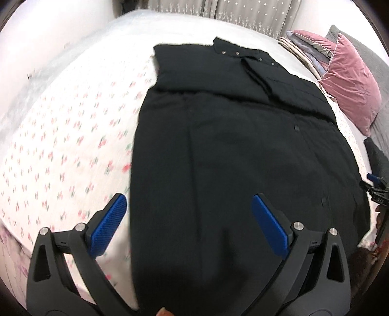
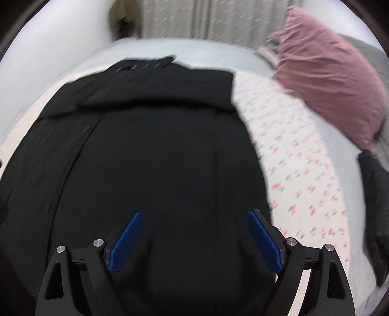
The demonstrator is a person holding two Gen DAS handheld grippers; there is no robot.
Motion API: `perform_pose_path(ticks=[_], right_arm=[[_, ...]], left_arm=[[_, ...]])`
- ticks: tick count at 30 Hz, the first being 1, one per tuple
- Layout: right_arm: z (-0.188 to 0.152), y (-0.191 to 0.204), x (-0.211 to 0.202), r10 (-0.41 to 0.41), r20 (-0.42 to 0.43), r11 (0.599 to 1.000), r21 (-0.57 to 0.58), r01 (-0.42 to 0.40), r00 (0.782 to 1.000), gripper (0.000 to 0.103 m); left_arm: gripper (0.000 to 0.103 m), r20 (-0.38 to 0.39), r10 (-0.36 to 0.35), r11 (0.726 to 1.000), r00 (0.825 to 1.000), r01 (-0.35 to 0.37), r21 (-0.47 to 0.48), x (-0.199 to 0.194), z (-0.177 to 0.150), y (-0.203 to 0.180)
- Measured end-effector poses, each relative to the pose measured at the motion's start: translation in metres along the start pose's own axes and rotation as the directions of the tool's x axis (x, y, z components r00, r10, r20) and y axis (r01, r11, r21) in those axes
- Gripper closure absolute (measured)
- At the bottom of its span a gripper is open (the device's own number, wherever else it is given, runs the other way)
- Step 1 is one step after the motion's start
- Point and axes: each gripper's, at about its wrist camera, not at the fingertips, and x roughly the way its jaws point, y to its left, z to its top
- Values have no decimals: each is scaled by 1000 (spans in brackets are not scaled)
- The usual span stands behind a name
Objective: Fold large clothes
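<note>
A large black buttoned garment point(image 1: 231, 145) lies spread flat on a bed with a white floral sheet point(image 1: 60, 145). Its sides look folded inward and a sleeve lies across the top. My left gripper point(image 1: 189, 201) is open above the garment's near left edge, holding nothing. The right wrist view shows the same garment point(image 2: 158, 145). My right gripper point(image 2: 194, 218) is open above its near right part, holding nothing. The right gripper also shows at the right edge of the left wrist view point(image 1: 375, 187).
A pink pillow point(image 1: 350, 80) and a stack of folded linens point(image 1: 306, 51) lie at the bed's far right. The pillow also shows in the right wrist view point(image 2: 328, 80). A dark cloth point(image 2: 374, 206) lies at the right edge. Curtains point(image 1: 243, 12) hang behind the bed.
</note>
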Motion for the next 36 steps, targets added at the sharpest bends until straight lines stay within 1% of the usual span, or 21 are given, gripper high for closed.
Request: perform_pose_path(ticks=[4, 6, 8, 11, 14, 16, 18, 19, 21, 22, 24, 25, 26, 28, 30, 31, 32, 33, 34, 35, 36], right_arm=[[-21, -22, -4, 88, -64, 996, 27, -86, 994, 13], [-31, -37, -4, 146, -89, 987, 74, -140, 985, 13], [-41, -52, -2, 188, -110, 978, 117, -175, 976, 13], [-58, -71, 0, 243, -119, 960, 173, -221, 963, 13], [-71, -85, 2, 282, -119, 943, 220, -251, 952, 14], [-79, -93, 5, 306, -115, 928, 257, -269, 945, 13], [-85, -100, 7, 326, -111, 915, 288, -283, 939, 13], [-88, -103, 8, 342, -102, 905, 304, -298, 934, 13], [-91, -106, 6, 366, -76, 889, 325, -323, 928, 13], [-93, -108, 5, 382, -58, 876, 341, -342, 922, 13], [-96, -109, 5, 415, -35, 854, 361, -376, 909, 13], [-99, -110, 5, 420, -29, 850, 362, -382, 907, 13], [-100, -111, 4, 434, -19, 841, 366, -398, 901, 13], [-104, -112, 5, 489, 7, 802, 388, -453, 872, 14], [-106, -112, 7, 520, 24, 775, 407, -483, 854, 15], [-107, -112, 8, 535, 32, 760, 419, -497, 845, 17], [-106, -114, 11, 544, 37, 749, 429, -505, 838, 19], [-106, -115, 12, 546, 38, 742, 440, -505, 837, 21], [-107, -117, 12, 540, 33, 746, 444, -497, 841, 26], [-104, -118, 14, 531, 25, 753, 444, -485, 847, 35], [-105, -121, 12, 521, 17, 759, 447, -473, 853, 37]], left_arm=[[1, -51, -30, 999, 998, 27, -42, -6, -18, 28], [1, -78, -65, 997, 995, 61, -54, -7, -25, 39], [1, -113, -116, 991, 987, 107, -78, -6, -32, 49], [1, -165, -177, 982, 970, 164, -90, -5, -42, 57], [1, -215, -271, 962, 938, 255, -98, 1, -53, 59], [1, -245, -296, 955, 923, 280, -98, 5, -61, 58], [1, -288, -323, 946, 902, 305, -109, 14, -69, 56], [1, -294, -334, 943, 895, 314, -115, 15, -71, 56], [1, -288, -347, 938, 893, 329, -111, 14, -73, 54], [1, -279, -370, 929, 886, 350, -122, 12, -74, 56], [1, -265, -435, 900, 861, 405, -161, 13, -73, 59], [1, -257, -483, 875, 837, 446, -190, 14, -75, 60], [1, -253, -505, 862, 825, 465, -203, 15, -76, 58], [1, -245, -572, 818, 783, 521, -245, 17, -79, 56], [1, -248, -636, 769, 731, 572, -285, 22, -81, 50], [1, -253, -643, 763, 723, 579, -288, 23, -82, 47], [1, -258, -642, 764, 722, 579, -283, 23, -83, 45], [2, -263, -637, 770, 725, 577, -272, 21, -81, 43], [3, -271, -628, 778, 730, 574, -256, 20, -82, 38], [4, -277, -621, 784, 733, 570, -248, 20, -81, 36], [5, -283, -609, 793, 741, 562, -235, 18, -81, 34]])
